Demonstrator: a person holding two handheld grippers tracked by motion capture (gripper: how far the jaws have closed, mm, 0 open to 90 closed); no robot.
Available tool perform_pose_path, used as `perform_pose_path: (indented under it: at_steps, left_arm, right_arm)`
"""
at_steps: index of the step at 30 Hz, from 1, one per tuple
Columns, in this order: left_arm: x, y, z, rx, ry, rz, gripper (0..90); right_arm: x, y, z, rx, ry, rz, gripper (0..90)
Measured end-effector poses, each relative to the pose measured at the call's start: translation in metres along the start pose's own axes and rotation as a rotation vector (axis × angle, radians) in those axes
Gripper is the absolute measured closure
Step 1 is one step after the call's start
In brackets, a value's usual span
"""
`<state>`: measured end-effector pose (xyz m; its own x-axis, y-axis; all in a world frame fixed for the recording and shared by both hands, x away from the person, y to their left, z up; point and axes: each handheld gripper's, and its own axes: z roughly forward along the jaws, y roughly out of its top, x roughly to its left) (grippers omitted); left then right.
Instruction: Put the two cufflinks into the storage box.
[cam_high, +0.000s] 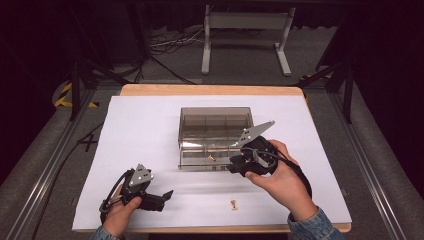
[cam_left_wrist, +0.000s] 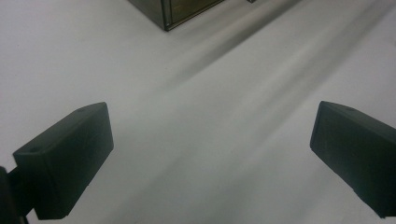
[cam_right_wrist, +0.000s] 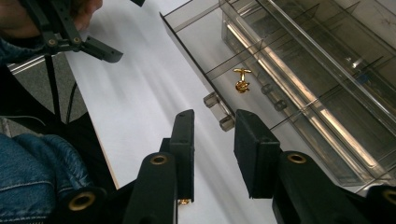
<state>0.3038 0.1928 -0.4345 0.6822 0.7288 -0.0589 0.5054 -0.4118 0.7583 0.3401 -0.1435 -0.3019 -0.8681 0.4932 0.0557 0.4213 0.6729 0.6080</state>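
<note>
A smoky clear box (cam_high: 215, 120) stands mid-table with its drawer (cam_high: 195, 162) pulled out toward me. One gold cufflink (cam_high: 211, 158) (cam_right_wrist: 242, 80) lies inside the drawer. A second gold cufflink (cam_high: 233, 204) rests on the white sheet near the front edge. My right gripper (cam_high: 233, 165) (cam_right_wrist: 215, 113) is at the drawer's front, jaws apart, nothing between the pads. The clear drawer handle (cam_right_wrist: 219, 112) sits just past its tips. My left gripper (cam_high: 165, 196) (cam_left_wrist: 210, 135) rests low at the front left, wide open over bare sheet, and shows too as the far gripper (cam_right_wrist: 100, 51).
A white sheet (cam_high: 140, 130) covers the wooden table (cam_high: 210, 90). The box corner (cam_left_wrist: 173, 11) lies ahead of the left gripper. A denim sleeve (cam_right_wrist: 37, 172) and the table's near edge are at the left of the right gripper view. Floor cables and a metal frame lie beyond.
</note>
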Motion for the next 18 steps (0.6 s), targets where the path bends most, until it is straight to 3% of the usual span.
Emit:
perform_pose_path:
  at_steps: [12,16,18]
  left_arm:
    - [0.0,0.0,0.0,0.007,0.003,0.008,0.2]
    - [-0.001,0.0,0.0,0.009,-0.001,0.007,0.2]
    - [-0.001,0.0,0.0,0.007,-0.002,0.007,0.2]
  right_arm:
    - [0.01,-0.021,-0.003,-0.034,0.018,-0.064,67.7]
    - [0.012,-0.031,-0.002,-0.07,0.032,-0.056,67.7]
    - [0.012,-0.034,0.003,-0.042,0.025,-0.056,67.6]
